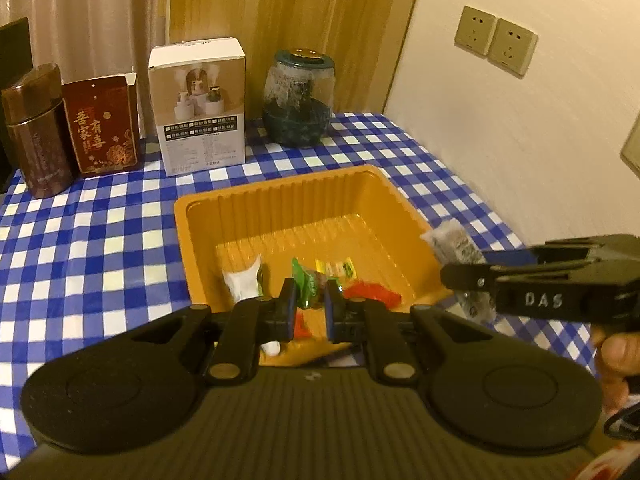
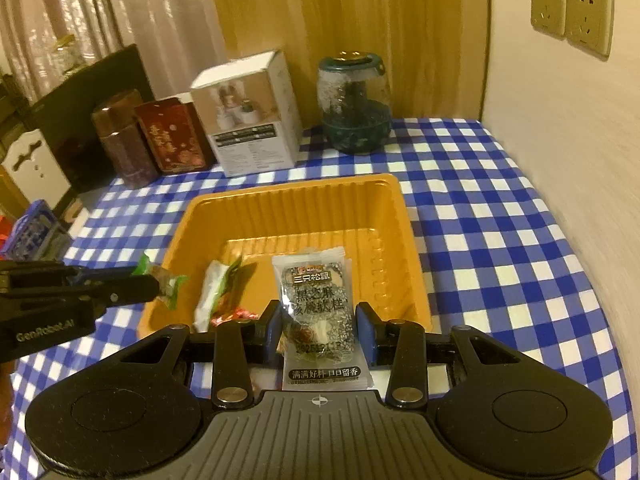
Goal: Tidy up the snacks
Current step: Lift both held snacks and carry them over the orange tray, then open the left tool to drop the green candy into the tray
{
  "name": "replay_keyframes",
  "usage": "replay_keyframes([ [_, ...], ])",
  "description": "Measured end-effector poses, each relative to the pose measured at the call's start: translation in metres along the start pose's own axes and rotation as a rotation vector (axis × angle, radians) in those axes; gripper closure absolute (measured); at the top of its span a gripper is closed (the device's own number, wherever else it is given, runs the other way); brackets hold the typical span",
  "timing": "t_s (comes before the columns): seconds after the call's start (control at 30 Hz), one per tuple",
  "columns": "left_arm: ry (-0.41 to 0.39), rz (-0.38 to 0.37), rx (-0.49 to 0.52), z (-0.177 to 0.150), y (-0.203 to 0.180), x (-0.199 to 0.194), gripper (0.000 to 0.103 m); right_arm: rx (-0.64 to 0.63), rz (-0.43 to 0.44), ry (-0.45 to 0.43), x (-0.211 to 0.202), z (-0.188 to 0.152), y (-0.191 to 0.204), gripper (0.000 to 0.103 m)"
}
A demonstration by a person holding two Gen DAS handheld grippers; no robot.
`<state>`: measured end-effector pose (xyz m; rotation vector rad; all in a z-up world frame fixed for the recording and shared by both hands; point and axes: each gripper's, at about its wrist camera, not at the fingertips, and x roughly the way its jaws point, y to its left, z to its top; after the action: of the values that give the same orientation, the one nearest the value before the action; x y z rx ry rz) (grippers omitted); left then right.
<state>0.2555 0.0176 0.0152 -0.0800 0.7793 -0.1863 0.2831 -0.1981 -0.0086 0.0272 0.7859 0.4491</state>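
An orange plastic tray (image 1: 280,188) (image 2: 288,188) sits on the blue-and-white checked tablecloth. Inside it lie a white packet (image 1: 242,284), a yellow sweet (image 1: 336,268) and a red wrapper (image 1: 372,294). My left gripper (image 1: 310,292) is shut on a green-wrapped snack (image 1: 306,284) over the tray's near edge. The right wrist view shows that left gripper (image 2: 156,282) at the left, holding the green snack (image 2: 166,280). My right gripper (image 2: 318,316) is shut on a grey sesame cake packet (image 2: 316,312) above the tray's near side. That packet (image 1: 452,244) also shows beside the tray's right rim.
Along the back stand a brown tin (image 1: 36,132), a red box (image 1: 106,124), a white carton (image 1: 200,108) and a glass jar (image 1: 298,100). A wall with sockets (image 1: 496,40) borders the table on the right. A hand (image 1: 616,356) grips the right tool.
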Motion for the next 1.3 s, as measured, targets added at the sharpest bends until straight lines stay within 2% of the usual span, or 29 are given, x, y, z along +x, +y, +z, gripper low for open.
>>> replay_keyframes([
  [0.37,0.041,0.008,0.008,0.003,0.002,0.038,0.091,0.012,-0.006,0.036,0.036,0.01,-0.007,0.063],
  [0.77,0.05,0.011,-0.031,0.006,0.007,0.056,0.09,0.032,0.001,0.039,0.048,0.01,-0.012,0.063],
  [0.8,0.044,0.009,-0.038,0.006,0.007,0.057,0.086,0.034,0.001,0.039,0.049,0.01,-0.012,0.063],
  [0.83,0.038,0.007,-0.047,0.006,0.008,0.058,0.075,0.036,0.001,0.04,0.049,0.01,-0.012,0.063],
  [0.87,0.039,0.005,-0.057,0.007,0.009,0.059,0.071,0.04,0.001,0.04,0.049,0.01,-0.012,0.063],
  [1.3,0.033,0.017,-0.039,0.003,0.01,0.051,0.07,0.058,-0.007,0.026,0.047,0.013,-0.015,0.063],
])
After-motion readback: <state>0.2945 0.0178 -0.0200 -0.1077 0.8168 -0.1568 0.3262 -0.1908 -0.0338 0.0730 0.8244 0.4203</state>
